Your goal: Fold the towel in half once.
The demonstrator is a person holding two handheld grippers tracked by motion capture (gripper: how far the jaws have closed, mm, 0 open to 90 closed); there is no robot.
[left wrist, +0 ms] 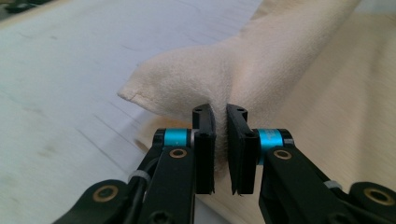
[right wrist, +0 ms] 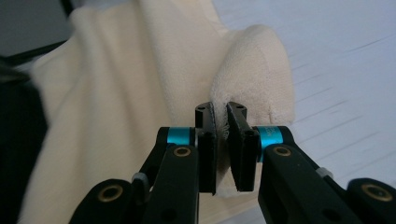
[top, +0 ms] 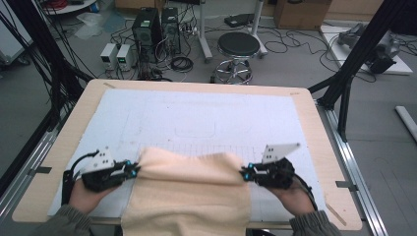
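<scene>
A cream towel [top: 189, 189] lies across the near part of the table and hangs over the front edge. My left gripper [top: 134, 169] is shut on the towel's left corner; in the left gripper view the cloth [left wrist: 219, 79] is pinched between the black pads [left wrist: 204, 140] and a hemmed corner sticks out to the left. My right gripper [top: 244, 173] is shut on the right corner; the right gripper view has the folded cloth [right wrist: 254, 70] squeezed between its pads [right wrist: 241, 144]. Between the two grippers the towel's upper edge is raised and stretched.
A white mat [top: 196, 118] covers the wooden table [top: 314, 128]. Beyond the far edge stand a black stool [top: 238, 49], computer towers [top: 147, 29] and many floor cables. A black frame post [top: 354, 59] rises at the right.
</scene>
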